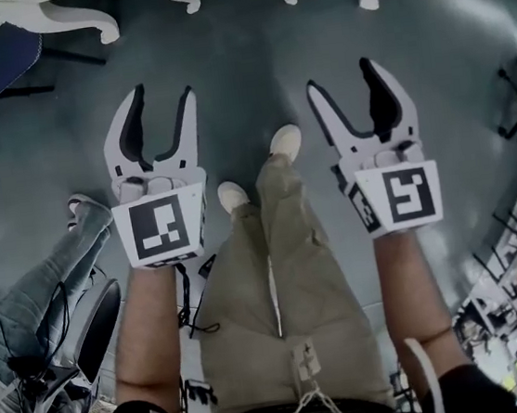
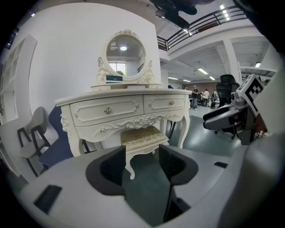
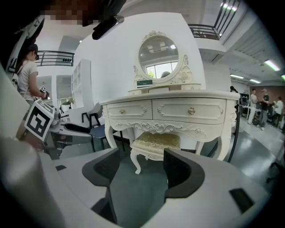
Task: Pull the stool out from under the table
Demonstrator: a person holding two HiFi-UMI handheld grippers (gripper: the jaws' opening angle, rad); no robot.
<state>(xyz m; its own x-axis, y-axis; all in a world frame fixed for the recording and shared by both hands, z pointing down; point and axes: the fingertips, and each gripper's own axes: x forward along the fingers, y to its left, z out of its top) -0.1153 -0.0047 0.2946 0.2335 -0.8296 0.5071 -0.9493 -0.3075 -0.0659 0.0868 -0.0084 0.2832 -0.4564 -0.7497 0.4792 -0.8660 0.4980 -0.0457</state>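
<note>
Under the table (image 3: 169,95): stool (image 3: 156,141) tucked | open floor (image 1: 243,81) before it | left tongs (image 1: 163,91), right tongs (image 1: 339,73) agape, empty.

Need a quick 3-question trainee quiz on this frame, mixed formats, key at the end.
1. True or false: the left gripper is shut on the stool.
2. Where is the stool? A) upright, partly tucked under the dressing table; B) lying on its side; C) lifted off the ground.
3. Fill in: the right gripper has its jaws ____, with nothing held between them.
Key: 1 false (its jaws are apart and the stool is some way ahead of it); 2 A; 3 open.
</note>
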